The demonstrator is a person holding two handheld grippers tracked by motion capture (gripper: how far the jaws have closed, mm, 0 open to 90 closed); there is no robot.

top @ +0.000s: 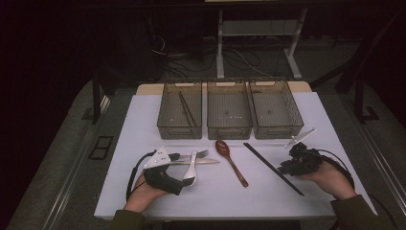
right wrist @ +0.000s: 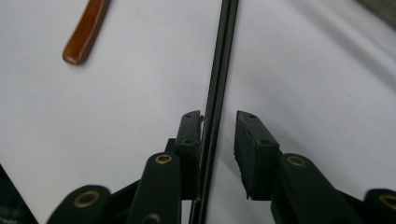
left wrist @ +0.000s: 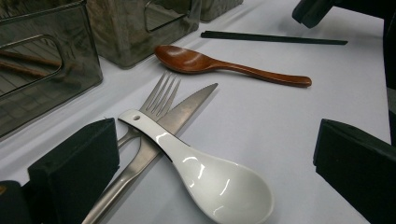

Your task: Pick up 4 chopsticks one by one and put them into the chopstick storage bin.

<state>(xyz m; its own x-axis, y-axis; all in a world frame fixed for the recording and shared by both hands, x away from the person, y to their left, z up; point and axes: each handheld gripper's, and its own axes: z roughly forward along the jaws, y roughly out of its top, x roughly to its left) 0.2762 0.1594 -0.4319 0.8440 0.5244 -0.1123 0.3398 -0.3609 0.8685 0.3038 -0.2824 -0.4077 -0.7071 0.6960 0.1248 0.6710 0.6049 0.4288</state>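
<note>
Black chopsticks (right wrist: 215, 93) lie flat on the surface, right of the wooden spoon (top: 231, 161), between the right gripper (right wrist: 218, 122) fingers, narrowed but not clamped. Left gripper (top: 187, 181) fingers wide apart over the white spoon (left wrist: 205, 173). Lifting and binning remain.

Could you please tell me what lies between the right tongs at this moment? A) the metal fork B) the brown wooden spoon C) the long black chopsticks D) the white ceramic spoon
C: in the right gripper view the long black chopsticks run up between the right tongs, with a gap left on one side.
</note>
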